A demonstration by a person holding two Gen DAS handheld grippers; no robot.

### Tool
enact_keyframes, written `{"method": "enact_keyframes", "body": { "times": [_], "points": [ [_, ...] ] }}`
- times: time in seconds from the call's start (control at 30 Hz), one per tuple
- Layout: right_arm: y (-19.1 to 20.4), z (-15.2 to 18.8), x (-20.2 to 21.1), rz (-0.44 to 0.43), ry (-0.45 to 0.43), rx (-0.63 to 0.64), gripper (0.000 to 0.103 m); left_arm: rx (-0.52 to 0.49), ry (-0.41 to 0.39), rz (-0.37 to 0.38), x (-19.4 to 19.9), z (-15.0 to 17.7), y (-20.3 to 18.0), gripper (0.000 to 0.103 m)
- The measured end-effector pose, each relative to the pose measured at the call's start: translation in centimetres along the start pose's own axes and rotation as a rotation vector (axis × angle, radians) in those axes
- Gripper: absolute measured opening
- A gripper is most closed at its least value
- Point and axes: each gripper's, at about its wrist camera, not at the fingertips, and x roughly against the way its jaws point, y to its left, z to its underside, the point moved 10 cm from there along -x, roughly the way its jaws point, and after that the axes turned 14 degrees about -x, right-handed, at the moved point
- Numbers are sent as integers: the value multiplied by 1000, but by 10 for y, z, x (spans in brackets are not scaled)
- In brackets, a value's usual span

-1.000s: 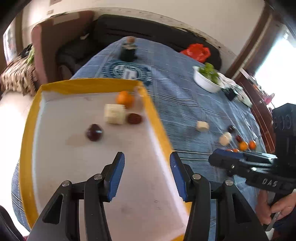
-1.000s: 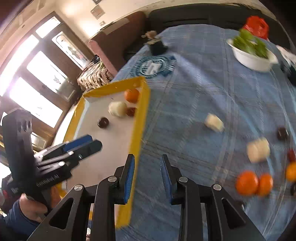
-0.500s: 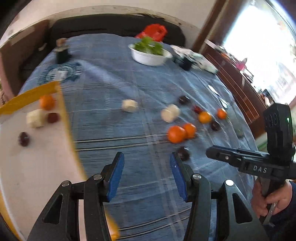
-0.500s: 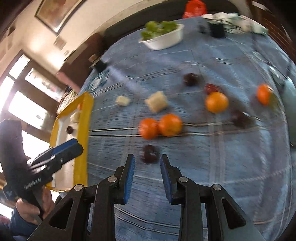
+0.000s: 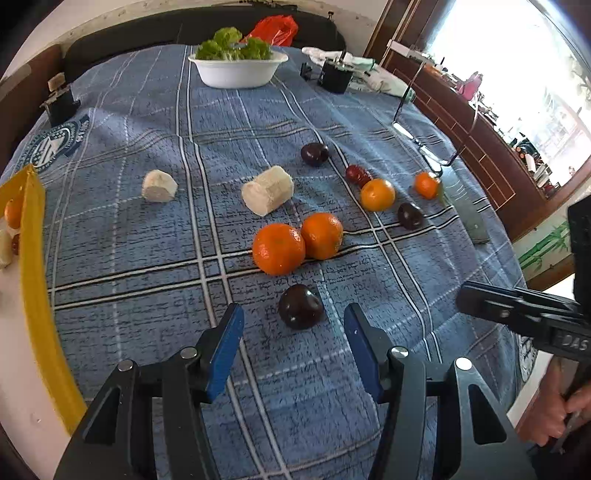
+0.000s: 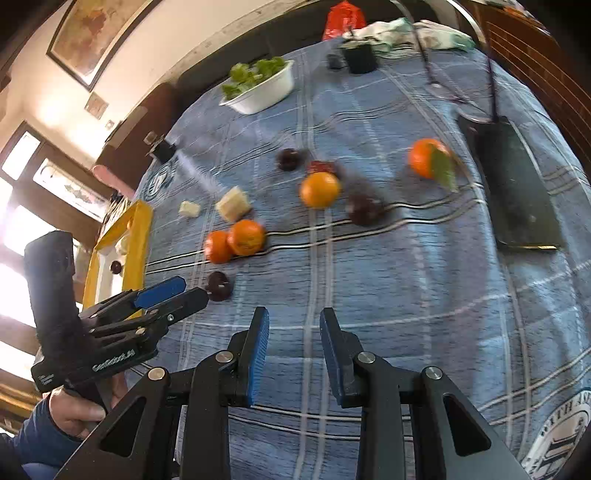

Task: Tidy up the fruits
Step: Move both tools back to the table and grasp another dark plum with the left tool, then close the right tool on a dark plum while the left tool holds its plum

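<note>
My left gripper (image 5: 293,325) is open and empty, its blue pads on either side of a dark plum (image 5: 301,306) just ahead on the blue cloth. Beyond it lie two oranges (image 5: 279,248), two banana pieces (image 5: 267,190), more plums and small oranges (image 5: 377,194). The yellow-rimmed tray (image 5: 35,280) with several fruits is at the far left. My right gripper (image 6: 293,328) is open and empty over bare cloth. In the right wrist view the left gripper (image 6: 173,291) sits beside the same plum (image 6: 218,285).
A white bowl of greens (image 5: 238,68) stands at the table's far side. A dark flat case (image 6: 517,184) lies at the right, with small black boxes (image 5: 336,75) and a red bag (image 5: 275,29) beyond. The table edge drops off at the right.
Both grippers have swung right, away from the tray, to the loose fruit. The left gripper now has a plum in front of its open pads. Both stay open.
</note>
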Motion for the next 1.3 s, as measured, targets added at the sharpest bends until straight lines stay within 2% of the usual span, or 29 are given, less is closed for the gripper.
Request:
{"method": "enact_keyframes", "body": {
  "times": [0.17,0.4,0.67,0.93,1.03,1.1,1.17,1.3],
  "points": [
    [-17,-10,9,13,-19,-22,34,-30,5,-26,-14,-5,-6,55],
    [-23,-29,10,37,-42,-3,40,-45,11,-66,-22,-3,-6,28],
    [-15,-58,-23,107,-49,93,41,-23,3,-45,-7,13,-9,28],
    [-23,-81,-47,163,-57,80,41,14,-31,-69,23,24,2,28],
    [-20,-83,-55,147,-49,82,40,32,-39,-81,31,28,9,28],
    [-15,-81,-58,151,-42,107,38,42,-42,-86,33,30,12,28],
    [-9,-78,-60,155,-40,139,29,52,-45,-88,36,32,15,28],
    [-6,-70,-56,143,-41,137,29,51,-48,-88,37,29,16,28]
  ]
}}
